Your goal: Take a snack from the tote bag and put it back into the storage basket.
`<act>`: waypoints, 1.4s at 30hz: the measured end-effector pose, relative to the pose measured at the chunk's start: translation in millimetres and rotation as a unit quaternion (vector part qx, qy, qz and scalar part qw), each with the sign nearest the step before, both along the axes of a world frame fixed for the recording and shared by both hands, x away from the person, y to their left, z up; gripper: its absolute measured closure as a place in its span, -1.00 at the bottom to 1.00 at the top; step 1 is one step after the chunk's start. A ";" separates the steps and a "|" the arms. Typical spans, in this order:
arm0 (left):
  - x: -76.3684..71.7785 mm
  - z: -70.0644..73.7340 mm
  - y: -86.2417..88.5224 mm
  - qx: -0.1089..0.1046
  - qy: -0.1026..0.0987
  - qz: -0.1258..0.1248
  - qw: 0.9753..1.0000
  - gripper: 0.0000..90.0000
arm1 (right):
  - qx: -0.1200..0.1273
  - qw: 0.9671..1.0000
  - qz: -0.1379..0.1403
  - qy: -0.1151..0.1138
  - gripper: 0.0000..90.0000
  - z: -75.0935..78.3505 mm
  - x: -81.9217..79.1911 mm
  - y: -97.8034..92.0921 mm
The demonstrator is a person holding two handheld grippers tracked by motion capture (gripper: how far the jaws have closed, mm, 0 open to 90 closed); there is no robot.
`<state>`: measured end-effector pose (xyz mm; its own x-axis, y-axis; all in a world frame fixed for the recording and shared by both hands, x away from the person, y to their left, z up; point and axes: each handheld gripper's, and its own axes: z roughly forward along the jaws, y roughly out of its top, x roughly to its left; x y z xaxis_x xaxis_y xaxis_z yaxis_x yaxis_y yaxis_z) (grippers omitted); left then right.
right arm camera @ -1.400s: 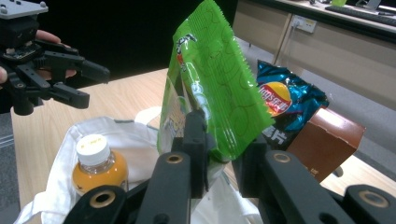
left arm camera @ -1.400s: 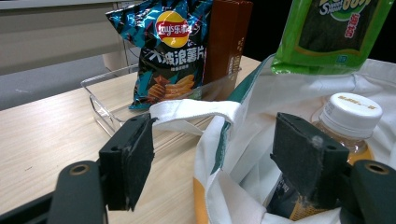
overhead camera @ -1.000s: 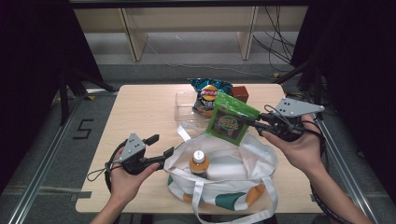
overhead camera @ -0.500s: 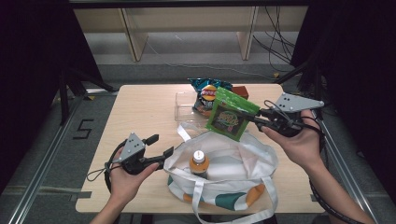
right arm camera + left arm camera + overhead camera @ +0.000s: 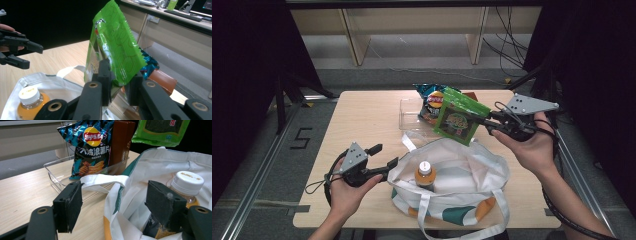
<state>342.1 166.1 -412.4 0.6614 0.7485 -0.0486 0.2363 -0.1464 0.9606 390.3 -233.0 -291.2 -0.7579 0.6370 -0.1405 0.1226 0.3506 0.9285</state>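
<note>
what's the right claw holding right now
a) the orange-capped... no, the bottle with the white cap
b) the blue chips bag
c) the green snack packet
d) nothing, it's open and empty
c: the right claw has its jaws pinched on the lower edge of the green snack packet, held up in the air beyond the tote bag, while the bottle stands inside the bag and the blue chips bag stays in the clear tray.

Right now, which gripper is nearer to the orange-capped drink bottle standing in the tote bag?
Left. The left gripper sits at the bag's rim beside the bottle; the right gripper is up beyond the bag, holding the green packet.
</note>
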 end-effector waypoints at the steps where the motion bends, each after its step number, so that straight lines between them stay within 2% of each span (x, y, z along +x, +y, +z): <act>1: 0.0 0.0 0.1 0.000 0.000 0.000 1.000 -0.36 | 0.001 1.000 0.000 -0.004 0.74 0.0 1.4 0.3; 2: -0.1 0.0 0.2 -0.001 0.000 0.001 1.000 -0.36 | 0.001 1.000 -0.005 -0.008 0.74 0.0 2.3 0.8; 4: -0.1 0.1 0.3 -0.001 0.000 0.001 1.000 -0.36 | -0.002 1.000 -0.003 -0.002 0.74 1.2 3.1 0.4; 5: -0.1 0.0 0.3 -0.001 0.000 0.001 1.000 -0.36 | 0.001 1.000 -0.010 -0.016 0.74 1.6 5.0 0.8; 6: 0.0 -0.1 0.3 0.000 0.000 0.001 1.000 -0.36 | 0.006 1.000 -0.013 -0.005 0.74 1.6 3.8 2.0; 7: 0.0 -0.2 0.2 0.000 0.000 0.000 1.000 -0.36 | 0.000 1.000 -0.005 -0.009 0.74 2.9 5.7 0.8; 9: -0.1 -0.2 0.0 0.000 0.000 0.000 1.000 -0.36 | 0.006 1.000 -0.010 -0.004 0.74 3.0 6.1 1.8; 11: -0.3 0.0 0.1 0.000 0.000 0.000 1.000 -0.36 | 0.001 1.000 -0.007 -0.012 0.74 3.6 9.5 1.7; 12: -0.4 0.0 0.2 -0.001 0.000 0.000 1.000 -0.36 | 0.006 1.000 -0.010 0.001 0.74 3.2 9.1 3.0; 13: -0.5 0.0 0.4 -0.001 0.000 0.001 1.000 -0.36 | 0.001 1.000 -0.013 -0.016 0.74 3.7 11.8 2.1; 14: -0.6 0.0 0.5 -0.001 0.000 0.001 1.000 -0.36 | 0.006 1.000 -0.013 -0.005 0.74 3.5 11.7 3.1; 16: -0.6 -0.2 0.7 -0.001 0.001 0.002 1.000 -0.36 | 0.006 1.000 -0.010 -0.002 0.74 3.2 13.7 3.7; 17: -0.4 -0.3 0.7 -0.001 0.001 0.002 1.000 -0.36 | -0.002 1.000 -0.011 -0.017 0.74 3.8 15.8 3.1; 18: -0.5 -0.1 0.7 -0.002 0.001 0.002 1.000 -0.36 | -0.003 1.000 -0.014 -0.008 0.74 3.8 15.7 3.4; 19: 0.2 -0.4 0.5 -0.007 -0.001 -0.001 1.000 -0.36 | -0.001 1.000 -0.015 -0.014 0.74 3.6 17.0 3.7; 20: 0.1 -0.3 0.5 -0.007 -0.001 0.000 1.000 -0.36 | 0.003 1.000 -0.015 -0.006 0.74 3.3 17.9 4.8; 23: -0.4 -0.1 0.5 -0.003 0.001 0.002 1.000 -0.36 | -0.001 1.000 -0.014 -0.019 0.74 4.5 22.2 4.7; 25: -0.4 -0.2 0.4 -0.001 0.001 0.001 1.000 -0.36 | 0.003 1.000 -0.020 -0.019 0.74 4.3 23.6 6.6; 27: -0.3 -0.3 0.2 -0.001 0.001 0.001 1.000 -0.36 | 0.005 1.000 -0.018 -0.010 0.74 4.3 25.2 7.9; 29: -0.2 -0.2 0.3 -0.001 0.000 0.000 1.000 -0.36 | -0.004 1.000 -0.020 -0.021 0.74 4.8 29.1 7.7; 31: -0.5 -0.2 0.5 -0.002 0.001 0.002 1.000 -0.36 | 0.004 1.000 -0.021 -0.009 0.74 3.4 30.4 10.3; 36: -0.4 0.2 1.2 -0.002 0.000 0.003 1.000 -0.36 | -0.006 0.999 -0.024 -0.023 0.74 1.2 39.4 11.4; 37: 0.3 -0.5 0.8 -0.006 -0.001 0.000 1.000 -0.36 | 0.001 1.000 -0.023 -0.007 0.74 0.6 39.7 12.8; 38: 0.3 -0.5 1.0 -0.004 0.000 -0.001 1.000 -0.36 | -0.002 1.000 -0.025 -0.018 0.74 0.2 42.0 13.1; 39: 0.0 -0.4 0.7 -0.005 0.000 0.000 1.000 -0.36 | -0.004 1.000 -0.024 -0.019 0.74 0.1 43.2 13.1; 40: 0.1 -0.4 0.5 -0.006 -0.001 -0.002 1.000 -0.36 | -0.003 1.000 -0.024 -0.008 0.74 -0.4 43.5 14.0; 41: -0.5 0.1 0.6 -0.003 0.000 0.002 1.000 -0.36 | 0.002 1.000 -0.026 -0.012 0.74 -1.5 44.8 15.1; 42: -0.5 0.4 0.8 -0.002 0.000 0.002 1.000 -0.36 | -0.003 0.999 -0.027 -0.019 0.74 -1.2 46.4 14.4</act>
<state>341.6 166.9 -412.0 0.6588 0.7506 -0.0511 0.2360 -0.1417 0.9614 436.7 -218.6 -292.4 -0.7162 0.6762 -0.1727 0.1060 0.3500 0.9307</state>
